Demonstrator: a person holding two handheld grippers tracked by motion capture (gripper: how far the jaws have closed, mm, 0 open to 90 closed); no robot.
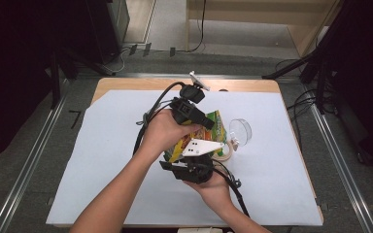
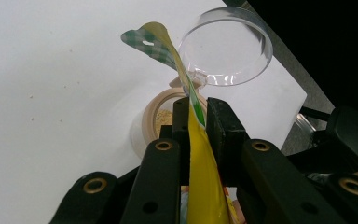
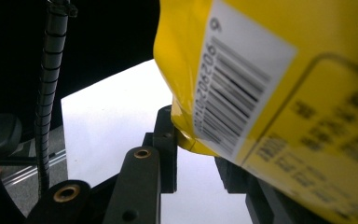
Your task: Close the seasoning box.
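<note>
Gripping a yellow snack bag (image 1: 209, 130) between them, both grippers meet just right of the middle of the high view, over a white sheet (image 1: 102, 160) that covers the table (image 1: 126, 83). The left gripper (image 1: 205, 120) comes in from the upper left of the bag, with the person's left hand (image 1: 162, 131) wrapped around its body. In the left gripper view its jaws are clamped on the bag's thin edge (image 2: 200, 158), which runs up from the bottom centre and ends in a green checked flap (image 2: 151, 39) near the top of the frame.

The right gripper (image 1: 194, 162) sits below the bag in the high view, held in the right hand (image 1: 218, 189), its grey plate (image 1: 201, 146) lying across the bag. In the right gripper view the bag's lower corner (image 3: 186, 135), next to a barcode label (image 3: 242, 93), lies between the jaws; the left jaw touches it, while the right jaw is mostly hidden behind the bag, so the grip looks closed on that corner.

Just right of the bag in the high view stands a round jar (image 1: 225, 150) with a clear lid (image 1: 240, 131) tipped up beside it. In the left gripper view the jar (image 2: 161, 121) shows pale crumbs inside, directly beyond the jaws, and the lid (image 2: 226, 46) is at upper right.
</note>
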